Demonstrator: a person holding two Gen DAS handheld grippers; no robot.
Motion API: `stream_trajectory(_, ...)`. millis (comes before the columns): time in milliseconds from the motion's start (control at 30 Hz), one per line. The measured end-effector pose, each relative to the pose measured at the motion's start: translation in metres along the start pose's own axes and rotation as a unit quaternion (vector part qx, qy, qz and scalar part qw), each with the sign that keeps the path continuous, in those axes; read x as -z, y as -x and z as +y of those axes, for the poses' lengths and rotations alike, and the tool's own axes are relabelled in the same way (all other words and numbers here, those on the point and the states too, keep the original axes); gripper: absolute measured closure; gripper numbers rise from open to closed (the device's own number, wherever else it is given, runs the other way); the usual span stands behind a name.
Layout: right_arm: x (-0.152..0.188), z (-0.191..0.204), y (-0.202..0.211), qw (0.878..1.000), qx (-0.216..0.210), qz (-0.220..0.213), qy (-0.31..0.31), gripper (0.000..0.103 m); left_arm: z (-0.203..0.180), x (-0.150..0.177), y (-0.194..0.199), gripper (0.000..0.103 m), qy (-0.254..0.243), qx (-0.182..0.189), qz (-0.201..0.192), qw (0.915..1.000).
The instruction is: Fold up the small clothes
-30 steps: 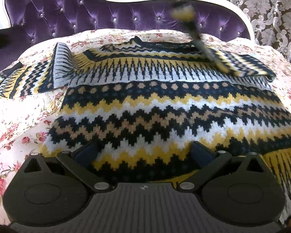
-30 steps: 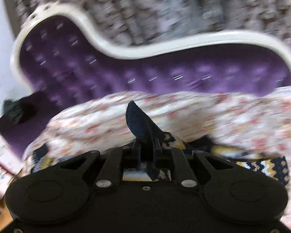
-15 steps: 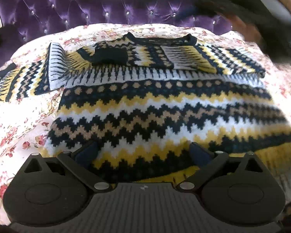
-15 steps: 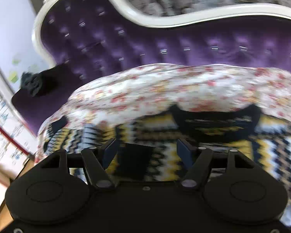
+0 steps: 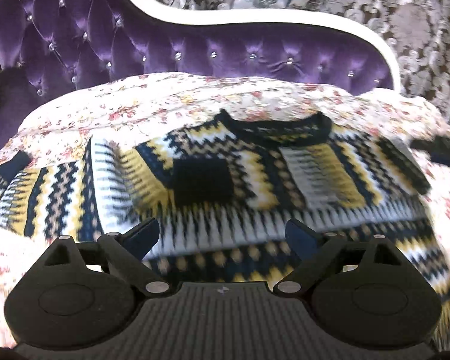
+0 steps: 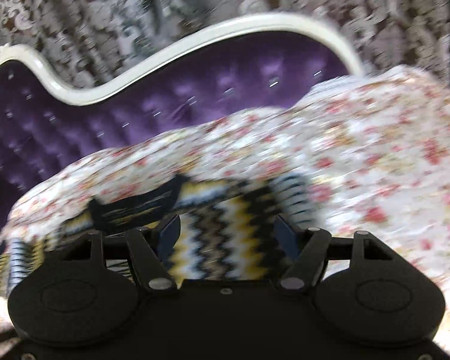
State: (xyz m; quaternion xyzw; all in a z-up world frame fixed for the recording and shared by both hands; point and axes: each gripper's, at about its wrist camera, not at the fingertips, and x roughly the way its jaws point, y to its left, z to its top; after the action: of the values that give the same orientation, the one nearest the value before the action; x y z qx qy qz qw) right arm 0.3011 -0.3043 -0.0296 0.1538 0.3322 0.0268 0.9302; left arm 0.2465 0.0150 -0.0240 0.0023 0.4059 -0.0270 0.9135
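— Where is the sweater point(image 5: 255, 198)?

— Spread flat on the floral bedspread point(image 5: 153, 99), its dark neckline point(image 5: 276, 126) toward the purple tufted headboard point(image 5: 195, 51). One sleeve point(image 5: 300, 177) is folded across the chest just below the neckline, its dark cuff point(image 5: 202, 181) lying on the chest. The other sleeve point(image 5: 42, 198) stretches out sideways from the sweater onto the bedspread, away from the neckline.

— And the left gripper point(image 5: 222, 237)?

— It hangs above the sweater's body, on the hem side of the folded sleeve. Its jaws have just been closing a little, yet they stand wide apart with only the knit showing below them; nothing is gripped.

— The right gripper point(image 6: 228, 231)?

— Blurred, but its jaws are plainly parted. It sits over the sweater's shoulder point(image 6: 225, 234), beside the neckline point(image 6: 135, 207), with zigzag knit visible between the fingers. The pads do not press on the fabric, so it has hold of nothing.

— Anything behind the headboard?

— A patterned grey curtain point(image 5: 375, 15).
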Motion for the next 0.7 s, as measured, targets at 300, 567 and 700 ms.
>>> stream_trajectory(300,-0.017,-0.006,0.012,0.999,0.025,-0.029,0.036,0.019,0.036,-0.034,-0.065,0.021,0.058,0.005,0.052,0.9970)
stream_trajectory(567,-0.022,-0.028,0.009,0.999,0.031,-0.021,0.000,0.019,0.032,-0.042,-0.093,0.050,0.058,0.017,0.086,0.9944)
stream_trajectory(700,-0.024,-0.038,0.011,0.999,0.036,-0.019,-0.014,0.019,0.020,-0.044,-0.087,0.088,0.042,-0.006,0.068,0.9968)
